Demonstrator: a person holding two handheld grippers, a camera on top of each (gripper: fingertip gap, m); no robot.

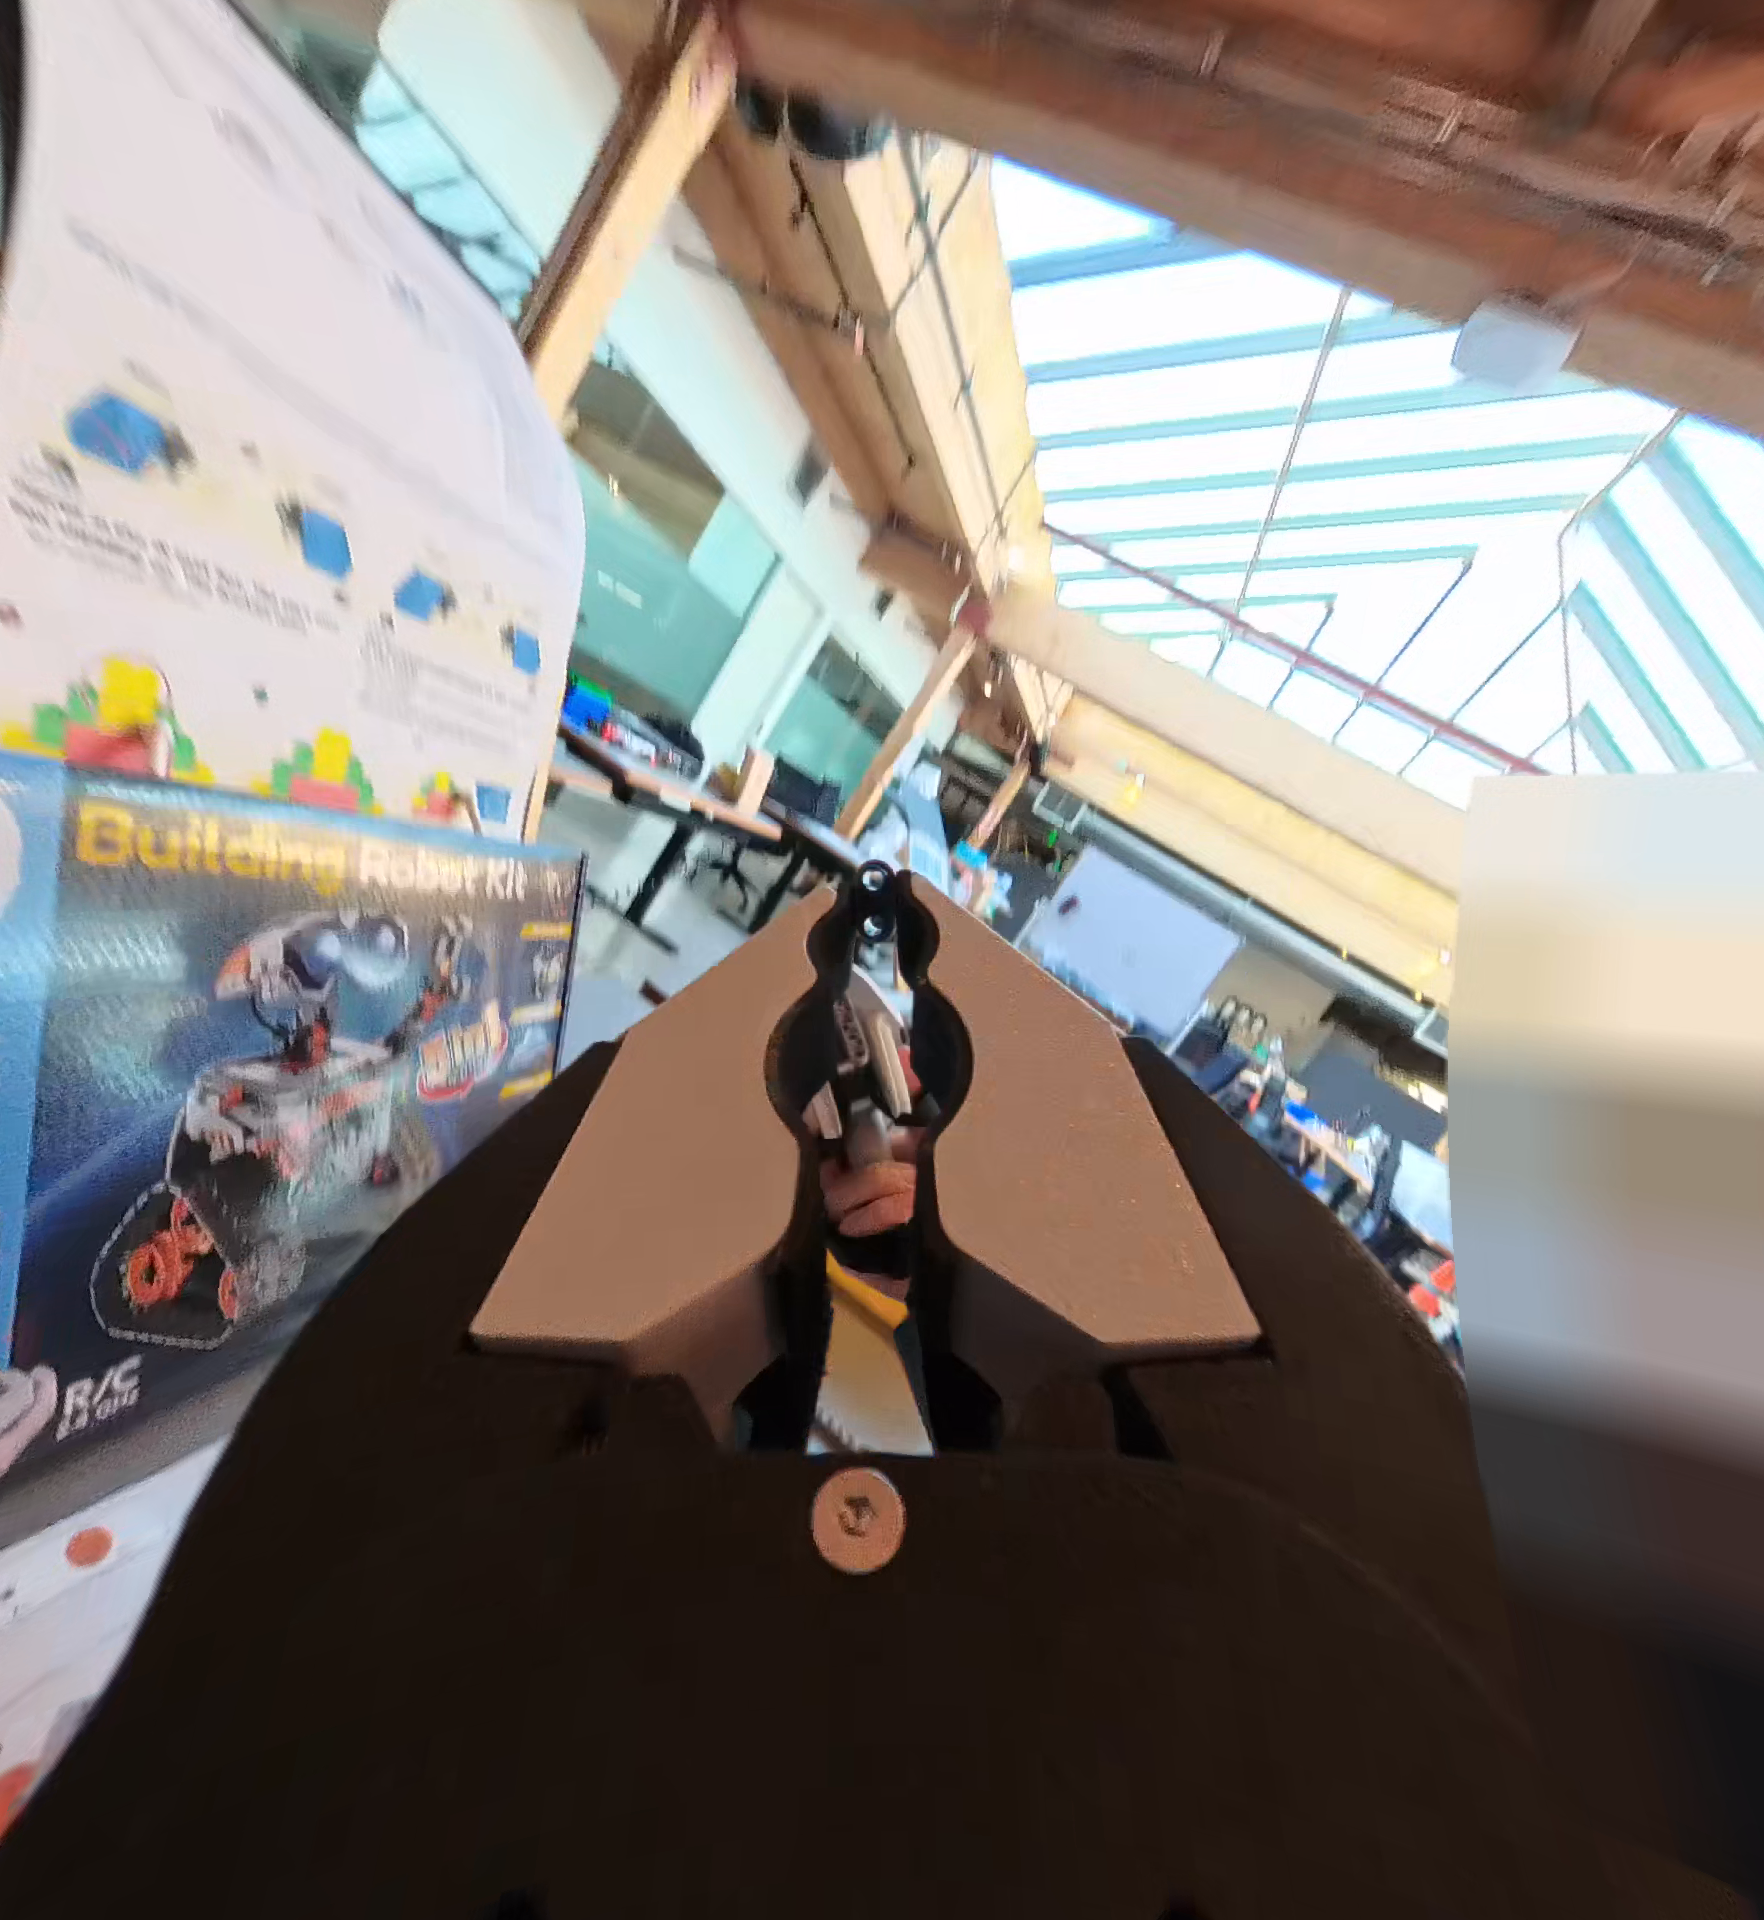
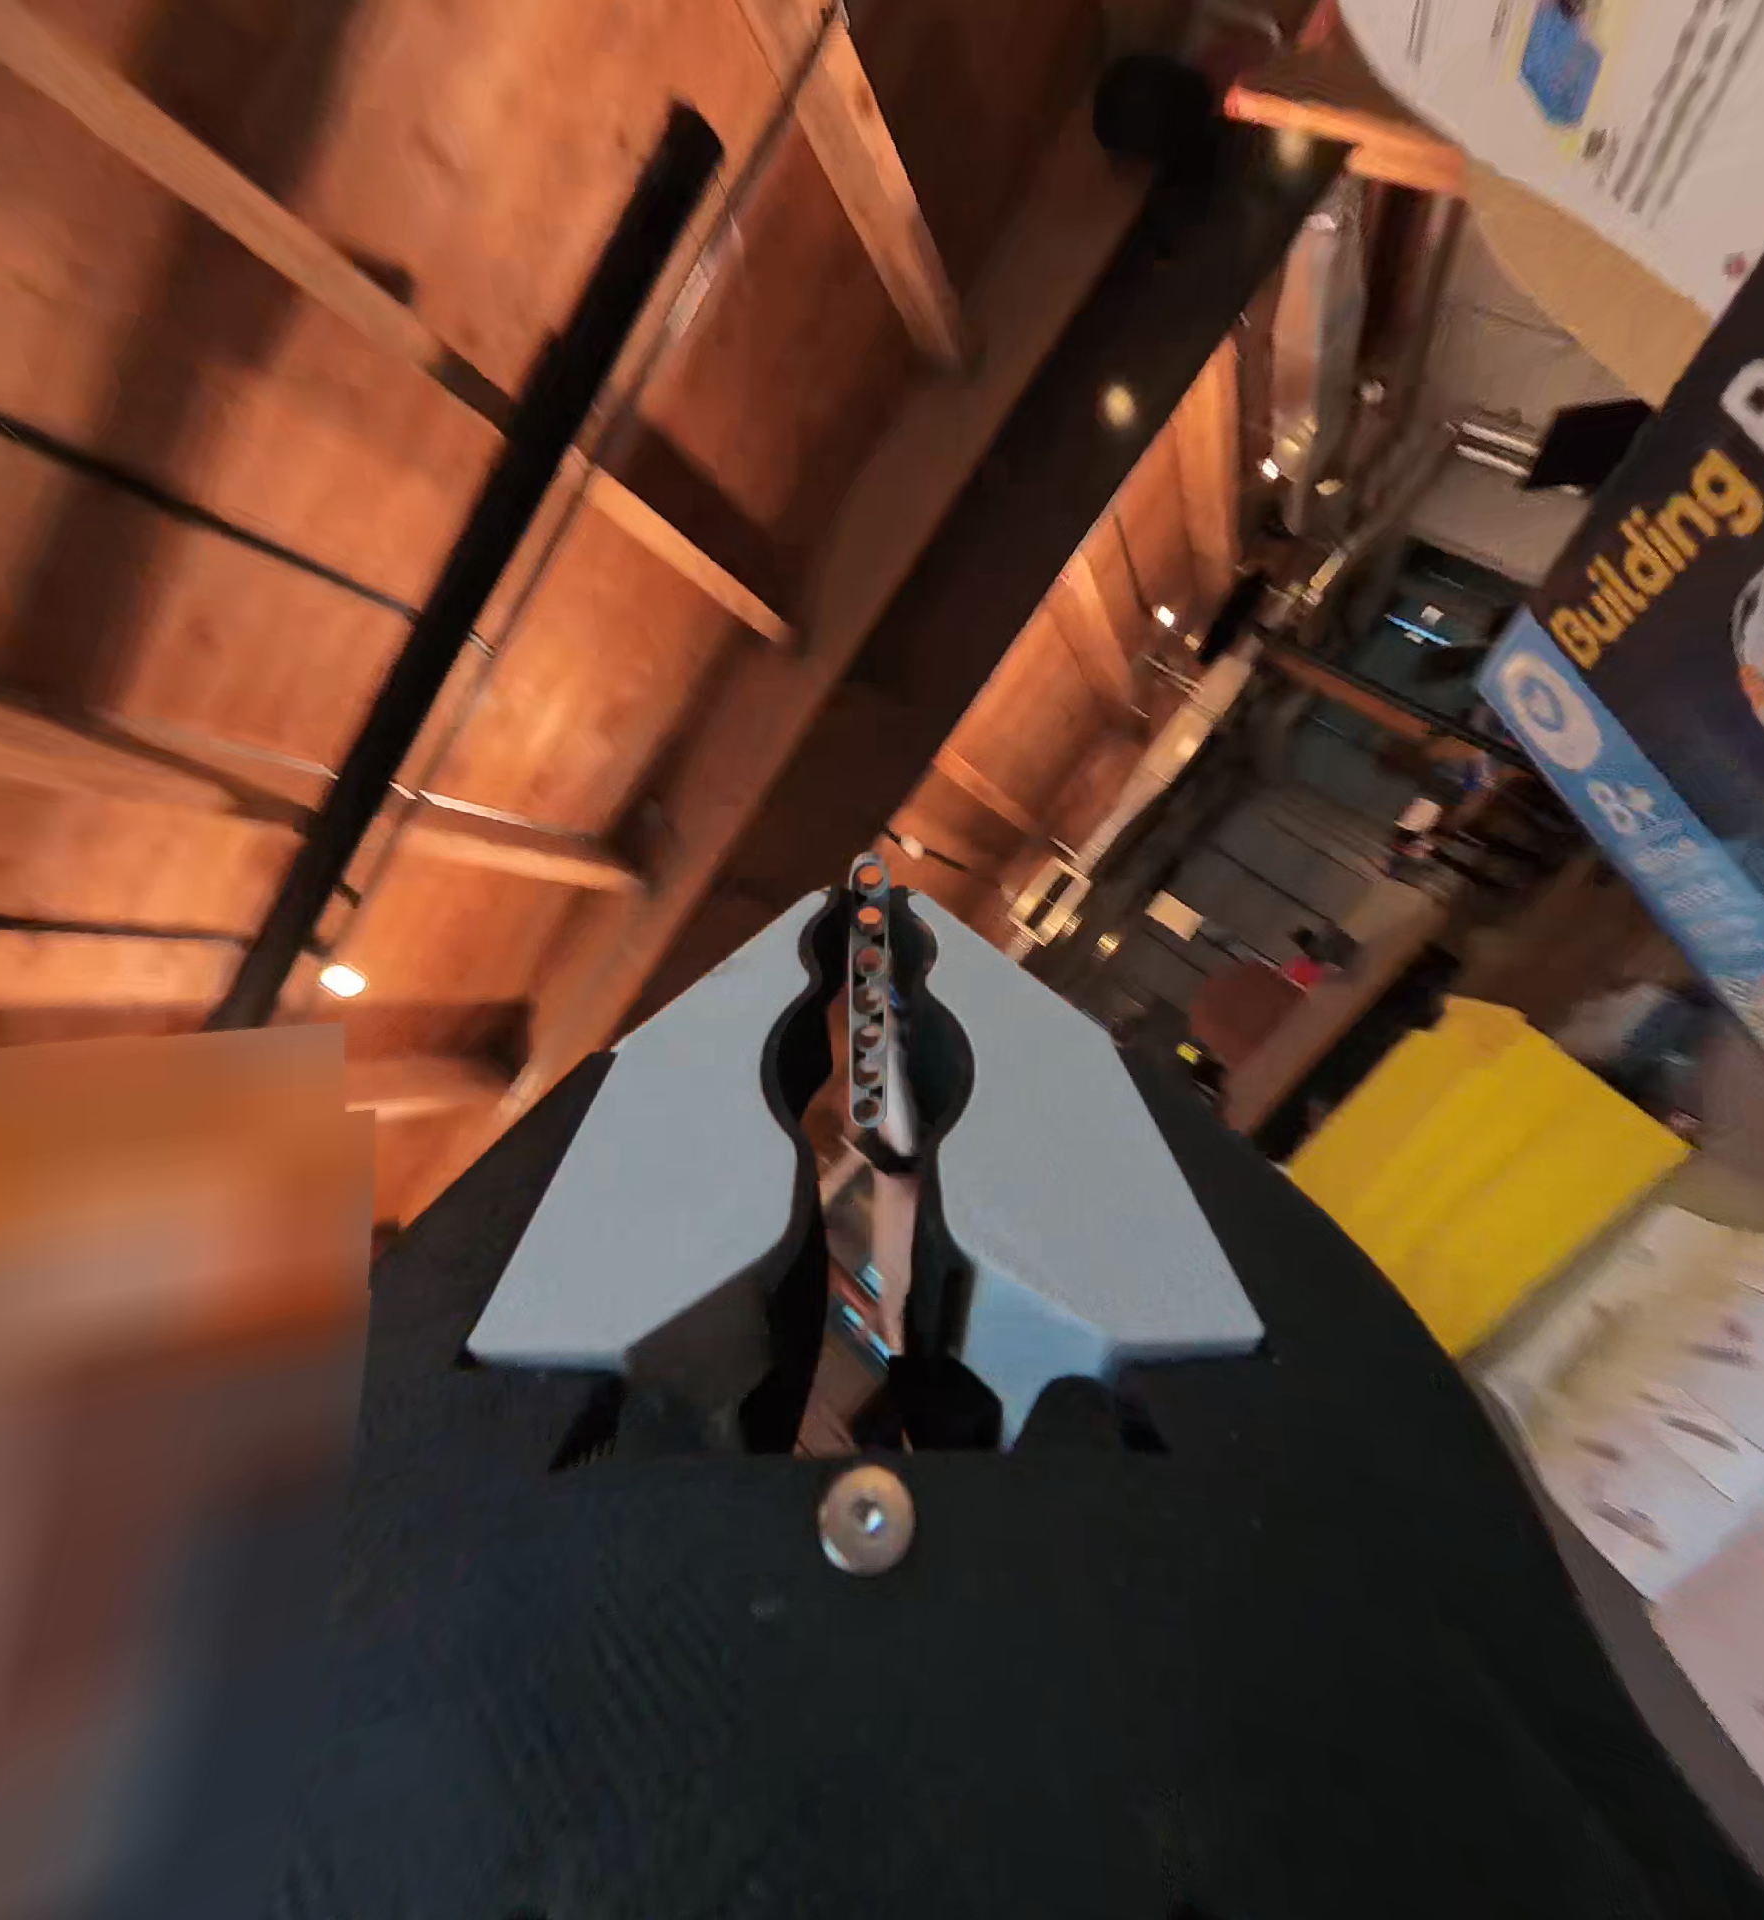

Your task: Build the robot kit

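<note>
Left of the toy box [image 1: 265, 1049], your left gripper [image 1: 873, 904] has its jaws clenched on a small black holed piece [image 1: 873, 902], while your right gripper [image 2: 870, 894] pinches a grey holed strip [image 2: 869, 997] edge-on, so any twist could pop either out.

The right gripper [image 2: 873, 914] pinches a grey holed beam [image 2: 869, 997], toy box [image 2: 1709, 623] at right

Both grippers look alike: left gripper [image 1: 873, 914] & right gripper [image 2: 870, 914] each w/ matte black printed body filling lower frame, two grey wedge fingers w/ wavy scalloped inner edges tapering to frame centre, one silver hex screw at bottom centre.
</note>
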